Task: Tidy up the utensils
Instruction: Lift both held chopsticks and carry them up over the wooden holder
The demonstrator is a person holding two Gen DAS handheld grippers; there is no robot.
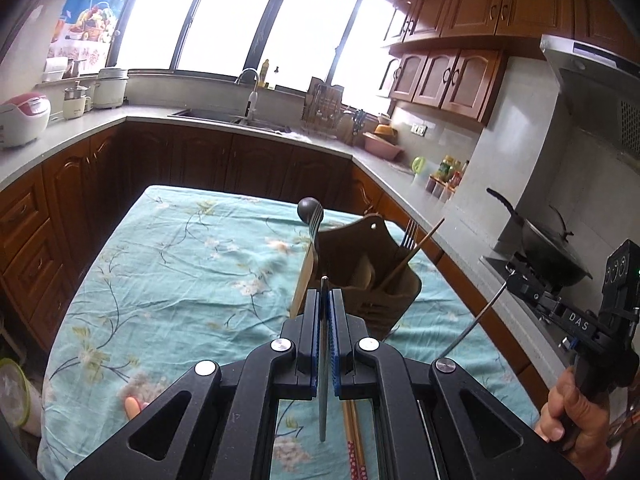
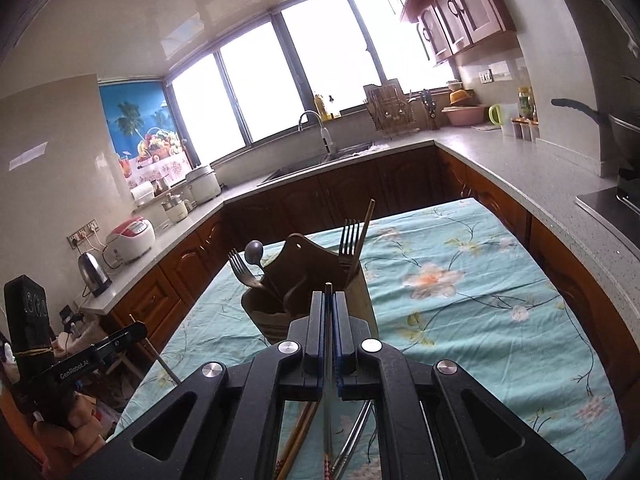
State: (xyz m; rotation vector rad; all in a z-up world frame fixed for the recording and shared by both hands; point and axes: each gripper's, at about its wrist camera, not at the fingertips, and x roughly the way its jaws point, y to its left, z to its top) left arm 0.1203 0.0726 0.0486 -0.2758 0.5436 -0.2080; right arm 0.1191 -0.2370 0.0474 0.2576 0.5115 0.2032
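A brown utensil holder stands on the teal floral tablecloth. A fork and a dark spoon lean in its left compartment; a second fork and a chopstick stand in the right one. My left gripper is shut on a thin metal utensil, just in front of the holder and above the cloth. My right gripper is shut on another thin metal utensil, also short of the holder. Loose chopsticks lie on the cloth under my grippers.
Grey counters over brown cabinets wrap around the table. A sink with a faucet sits at the back. A wok sits on the stove close on the right. A rice cooker and a kettle stand on the left counter.
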